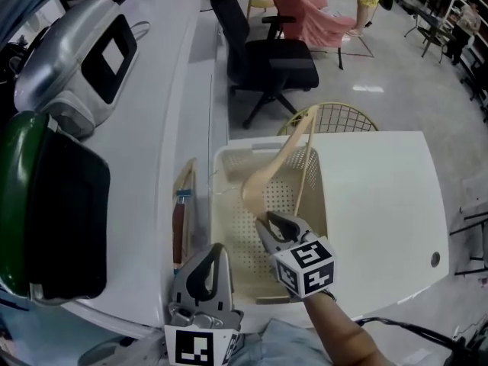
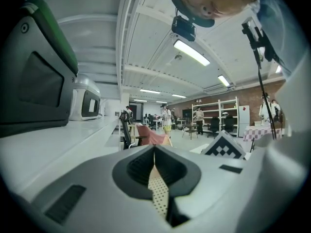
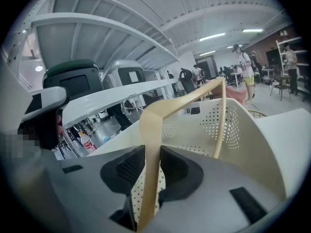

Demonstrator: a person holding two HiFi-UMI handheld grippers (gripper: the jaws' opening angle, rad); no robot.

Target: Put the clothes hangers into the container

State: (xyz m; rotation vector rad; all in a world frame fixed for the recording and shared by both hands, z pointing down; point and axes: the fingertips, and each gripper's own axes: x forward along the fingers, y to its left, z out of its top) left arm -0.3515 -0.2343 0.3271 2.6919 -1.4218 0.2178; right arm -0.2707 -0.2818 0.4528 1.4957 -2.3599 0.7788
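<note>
A cream perforated basket (image 1: 223,204) stands on the white table (image 1: 381,204). My right gripper (image 1: 268,224) hovers over the basket's inside, shut on one arm of a light wooden hanger (image 1: 279,162). The hanger rises up and away, and its far end leans above the basket's far wall. In the right gripper view the hanger (image 3: 181,102) runs between the pads of the right gripper (image 3: 150,165), with the basket (image 3: 243,125) behind it. My left gripper (image 1: 213,256) sits at the basket's near left corner with its jaws together and nothing in them. The left gripper (image 2: 154,152) shows only basket mesh (image 2: 158,195) below its tips.
A second wooden hanger (image 1: 187,181) and a bottle (image 1: 179,231) lie left of the basket. A green and black machine (image 1: 46,212) and a silver one (image 1: 84,59) stand on the left counter. An office chair (image 1: 267,59) and a wire chair (image 1: 335,117) are beyond the table.
</note>
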